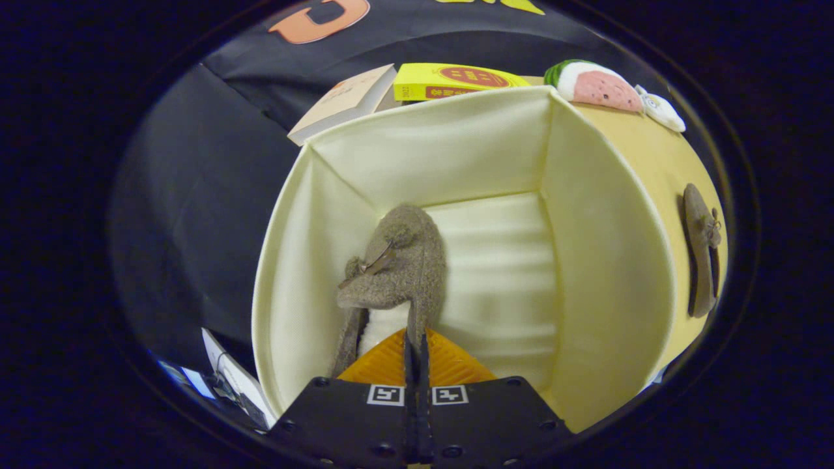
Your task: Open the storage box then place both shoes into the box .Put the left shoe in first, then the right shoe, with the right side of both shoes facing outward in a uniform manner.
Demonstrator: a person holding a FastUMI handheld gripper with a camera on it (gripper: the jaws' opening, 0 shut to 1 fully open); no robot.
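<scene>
The cream storage box [606, 260] stands open, and I look down into it. A brown fuzzy shoe [404, 260] with a pale lining lies on the box floor near the left wall, its toe pointing toward the far wall. My gripper [416, 339] is inside the box at the heel end, its fingers shut tight on the thin rim of the shoe's opening. The second brown shoe [700, 251] lies on the yellow table [651, 156] outside the box, beyond the right wall.
Behind the box are a tan book [342, 104] and a yellow book [456, 81]. A watermelon-shaped plush [596, 85] and a small white item [661, 109] sit at the table's far right. Some papers [228, 381] lie left of the box.
</scene>
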